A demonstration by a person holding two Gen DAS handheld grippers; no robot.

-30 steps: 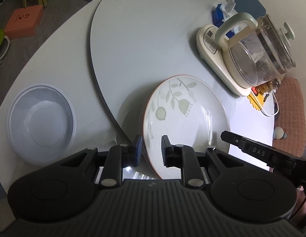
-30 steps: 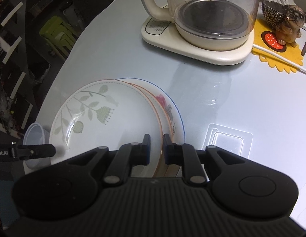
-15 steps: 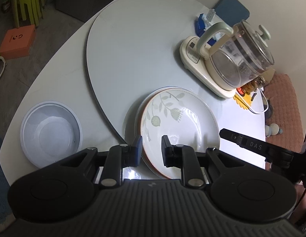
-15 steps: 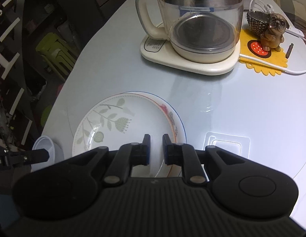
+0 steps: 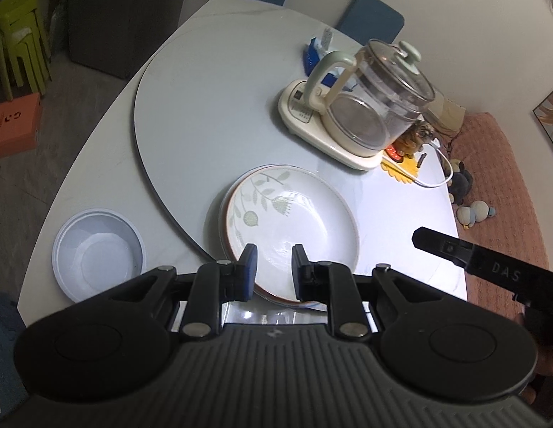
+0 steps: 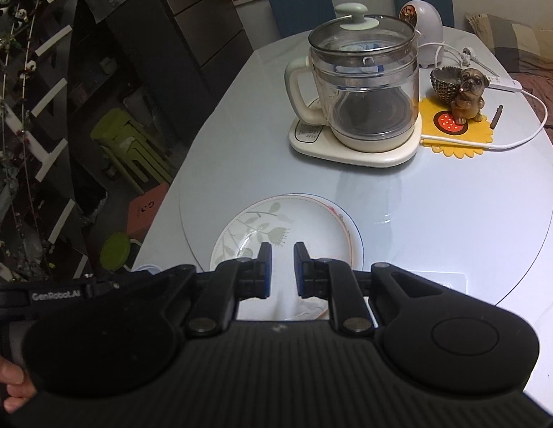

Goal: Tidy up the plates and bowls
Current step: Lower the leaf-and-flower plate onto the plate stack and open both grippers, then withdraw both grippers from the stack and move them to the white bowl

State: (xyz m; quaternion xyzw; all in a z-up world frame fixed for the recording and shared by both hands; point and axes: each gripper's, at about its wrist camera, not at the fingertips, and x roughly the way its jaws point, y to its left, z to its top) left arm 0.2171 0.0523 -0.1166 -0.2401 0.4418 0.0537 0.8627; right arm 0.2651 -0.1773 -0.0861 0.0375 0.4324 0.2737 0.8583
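A stack of plates sits near the front edge of the round turntable (image 5: 190,114). The top plate (image 5: 297,221) is white with green leaf prints; it also shows in the right wrist view (image 6: 276,235), with a blue-rimmed plate (image 6: 351,228) under it. A white bowl (image 5: 98,253) stands on the table to the left of the stack. My left gripper (image 5: 271,260) is open and empty, raised above the stack's near rim. My right gripper (image 6: 280,260) is open and empty, also raised above the stack. The right gripper's body (image 5: 490,271) shows in the left view.
A glass kettle (image 6: 362,85) on a cream base (image 6: 351,149) stands behind the plates. A dog figurine (image 6: 465,92) on a yellow mat (image 6: 454,135) and a white cable (image 6: 518,132) lie right of it. A white appliance (image 6: 422,21) and blue chairs (image 6: 297,3) are at the back.
Both grippers have lifted up and back away from the plate stack. The leaf plate now lies flat on the stack, and more of the table is in view.
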